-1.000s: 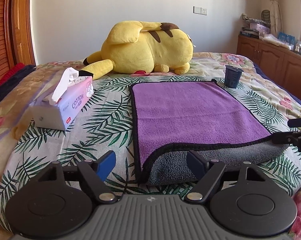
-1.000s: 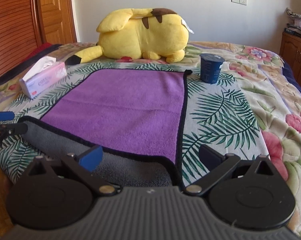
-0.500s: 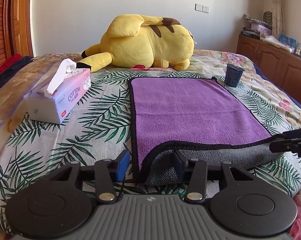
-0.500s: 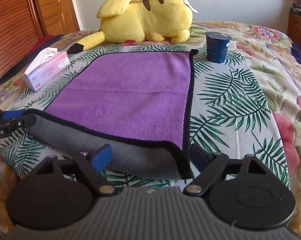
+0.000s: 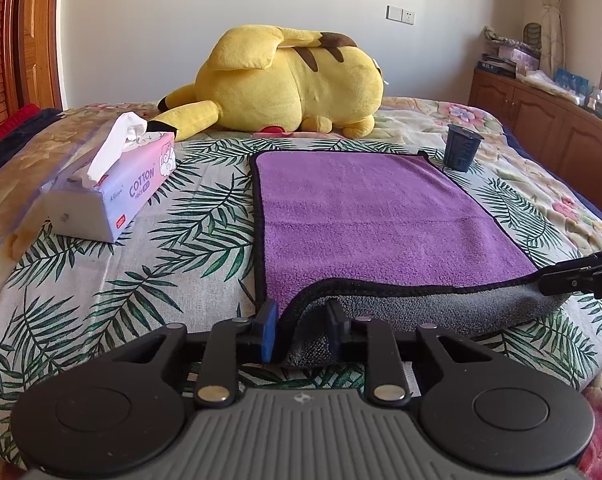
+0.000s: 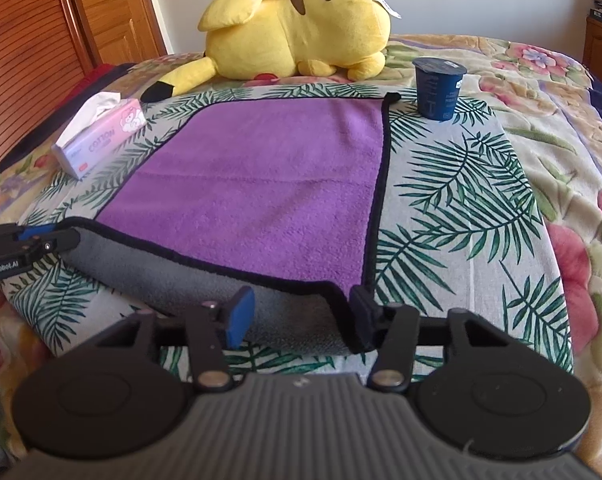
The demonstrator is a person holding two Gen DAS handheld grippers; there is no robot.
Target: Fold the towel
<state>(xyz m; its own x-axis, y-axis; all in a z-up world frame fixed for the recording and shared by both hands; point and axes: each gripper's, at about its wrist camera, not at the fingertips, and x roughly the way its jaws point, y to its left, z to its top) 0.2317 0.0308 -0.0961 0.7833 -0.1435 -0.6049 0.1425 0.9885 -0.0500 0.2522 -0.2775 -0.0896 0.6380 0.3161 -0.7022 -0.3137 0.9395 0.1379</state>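
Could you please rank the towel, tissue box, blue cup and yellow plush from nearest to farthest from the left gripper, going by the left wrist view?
1. Towel: its near left corner lies between the left gripper fingers.
2. Tissue box: ahead, to the left.
3. Blue cup: farther ahead, to the right, by the towel's far corner.
4. Yellow plush: farthest, beyond the towel.

Both tongs are narrower than a second ago: the left tongs (image 5: 301,330) now pinch the towel's (image 5: 365,216) near-left corner, and the right tongs (image 6: 301,318) straddle its near-right corner.
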